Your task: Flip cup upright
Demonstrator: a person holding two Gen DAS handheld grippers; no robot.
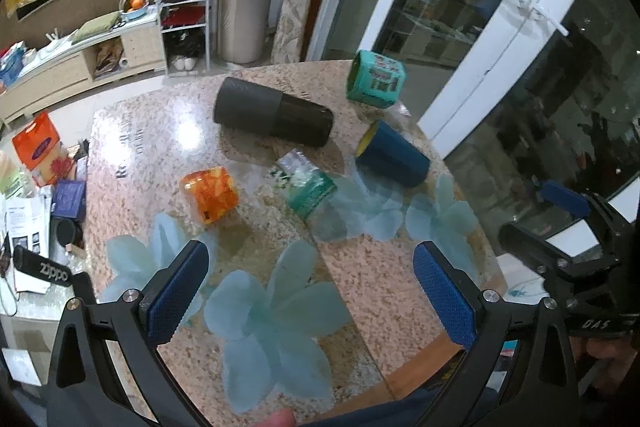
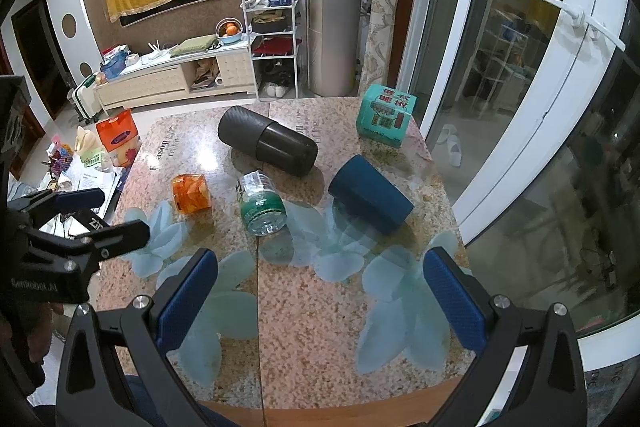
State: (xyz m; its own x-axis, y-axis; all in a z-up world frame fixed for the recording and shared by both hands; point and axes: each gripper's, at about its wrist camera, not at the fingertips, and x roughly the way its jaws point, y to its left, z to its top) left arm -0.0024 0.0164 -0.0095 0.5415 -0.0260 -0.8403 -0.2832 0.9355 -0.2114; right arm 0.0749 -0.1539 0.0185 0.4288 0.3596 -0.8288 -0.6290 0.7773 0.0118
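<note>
A blue cup (image 2: 371, 193) lies on its side right of centre in the right wrist view, close to the desk (image 2: 320, 327) right edge. Bare desk stretches below it. The right claw (image 2: 332, 303) and left claw (image 1: 310, 291) hover low in frame, both spread wide and empty.

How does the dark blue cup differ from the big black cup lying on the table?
The blue cup is one plain colour; the black cup has two parts, a matte section and a glossier one. The blue cup is shorter, the black cup longer. The blue cup lies nearer the window side, the black cup farther back toward the middle. Both lie on their sides on the table, and no gripper touches either.
</note>
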